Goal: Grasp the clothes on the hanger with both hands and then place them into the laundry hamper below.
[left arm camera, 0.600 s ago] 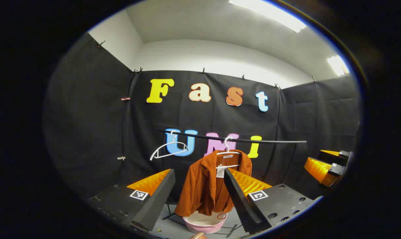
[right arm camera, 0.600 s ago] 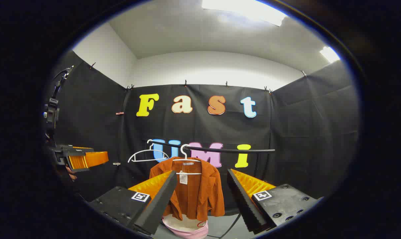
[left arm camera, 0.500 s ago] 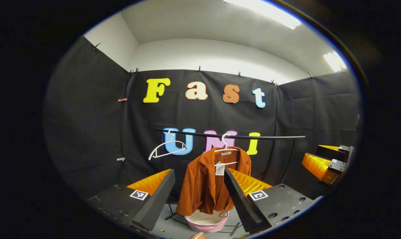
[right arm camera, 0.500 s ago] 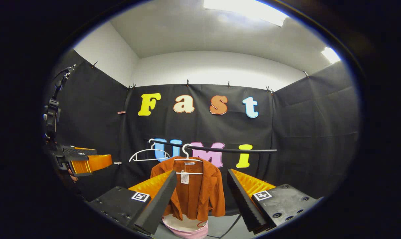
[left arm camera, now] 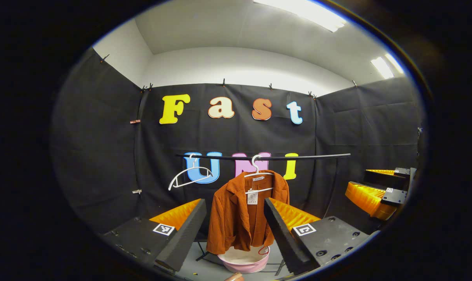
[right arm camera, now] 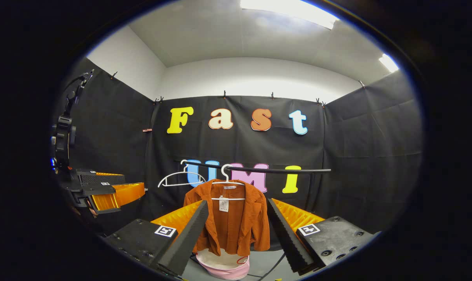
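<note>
A rust-orange jacket (left arm camera: 243, 214) (right arm camera: 234, 220) hangs on a white hanger (left arm camera: 257, 175) (right arm camera: 227, 182) from a black rail (left arm camera: 298, 156) (right arm camera: 282, 170). Right below it stands a pink laundry hamper (left arm camera: 243, 262) (right arm camera: 224, 268). My left gripper (left arm camera: 234, 205) is open and well short of the jacket, which shows between its fingers. My right gripper (right arm camera: 237, 207) is open too, also apart from the jacket. In the left gripper view the right gripper (left arm camera: 370, 195) shows at the far right; in the right gripper view the left gripper (right arm camera: 114, 195) shows at the far left.
An empty white hanger (left arm camera: 191, 175) (right arm camera: 177, 178) hangs on the rail left of the jacket. The rail stands on a dark post (left arm camera: 331, 183) at its right end. Grey floor (left arm camera: 204, 269) lies around the hamper. Black cloth walls close the booth on three sides.
Both views have shifted a little: the jacket and rail sit slightly left and higher in the left gripper view, slightly right in the right gripper view. Both grippers stay open.
</note>
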